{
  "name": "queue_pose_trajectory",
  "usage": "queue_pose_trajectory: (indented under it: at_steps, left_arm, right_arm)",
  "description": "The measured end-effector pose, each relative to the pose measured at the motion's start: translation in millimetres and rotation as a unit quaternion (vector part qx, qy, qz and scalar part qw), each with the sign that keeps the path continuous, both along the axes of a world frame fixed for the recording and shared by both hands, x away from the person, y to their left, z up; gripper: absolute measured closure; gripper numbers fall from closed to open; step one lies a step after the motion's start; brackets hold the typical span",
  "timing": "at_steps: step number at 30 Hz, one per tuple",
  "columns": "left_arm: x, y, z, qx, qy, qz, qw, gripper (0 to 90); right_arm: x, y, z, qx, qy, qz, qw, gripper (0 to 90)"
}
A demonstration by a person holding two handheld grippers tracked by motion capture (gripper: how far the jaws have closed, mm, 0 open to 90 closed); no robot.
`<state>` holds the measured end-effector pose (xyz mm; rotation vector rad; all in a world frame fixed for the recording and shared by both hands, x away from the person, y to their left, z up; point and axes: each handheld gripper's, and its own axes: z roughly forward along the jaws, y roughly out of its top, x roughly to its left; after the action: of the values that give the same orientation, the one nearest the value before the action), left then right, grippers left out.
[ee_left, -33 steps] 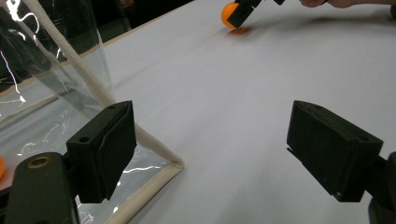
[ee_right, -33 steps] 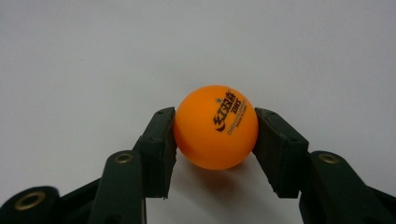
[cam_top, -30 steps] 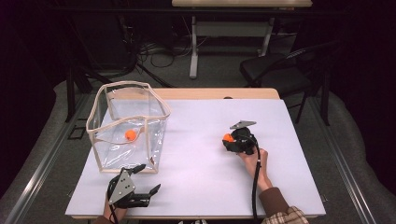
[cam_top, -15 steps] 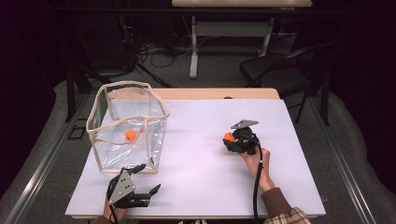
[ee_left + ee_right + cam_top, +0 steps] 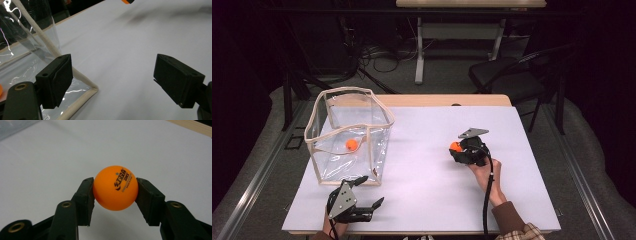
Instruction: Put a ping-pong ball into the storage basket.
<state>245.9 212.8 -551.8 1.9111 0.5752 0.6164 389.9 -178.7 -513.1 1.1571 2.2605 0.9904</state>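
Observation:
An orange ping-pong ball (image 5: pixel 115 188) with dark print sits squeezed between both black jaws of my right gripper (image 5: pixel 115 195). In the high view that gripper (image 5: pixel 458 149) is right of the table's middle with the ball (image 5: pixel 455 147) at its tip. A clear plastic box (image 5: pixel 348 131) with a cream rim stands at the left, and a second orange ball (image 5: pixel 351 145) lies inside it. My left gripper (image 5: pixel 371 192) rests at the table's front left edge, just in front of the box, jaws wide apart and empty. In the left gripper view the box's bottom corner (image 5: pixel 91 88) lies beside one jaw.
The white table top (image 5: pixel 427 190) spreads between the two grippers. A wooden strip (image 5: pixel 437 100) runs along its far edge. Beyond the table stand a dark chair (image 5: pixel 507 75) and another table's white legs (image 5: pixel 419 50), with cables on the floor.
My right gripper has drifted slightly with the ball held in it. The left gripper and the box have stayed put.

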Motion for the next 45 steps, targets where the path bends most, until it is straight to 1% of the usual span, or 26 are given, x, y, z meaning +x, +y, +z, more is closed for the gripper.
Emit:
queue_pose_trajectory:
  at_steps: [15,24,34,45]
  left_arm:
    - [0.2,-0.3,-0.1,0.001,0.000,0.000,1.0000,15.9]
    - [0.3,-0.2,-0.2,0.001,0.001,0.000,1.0000,15.9]
    - [0.0,-0.3,-0.1,0.001,0.000,0.000,1.0000,15.9]
    - [0.0,-0.2,-0.1,0.001,0.000,0.000,1.0000,15.9]
  right_arm:
    - [-5.9,10.6,5.0,0.001,-0.005,0.019,0.9998,50.6]
    - [-9.0,16.5,6.7,0.005,0.000,0.029,0.9996,50.6]
    - [-12.2,23.4,8.4,0.006,-0.004,0.042,0.9991,50.6]
    - [-15.4,30.4,9.5,0.008,-0.002,0.051,0.9987,50.6]
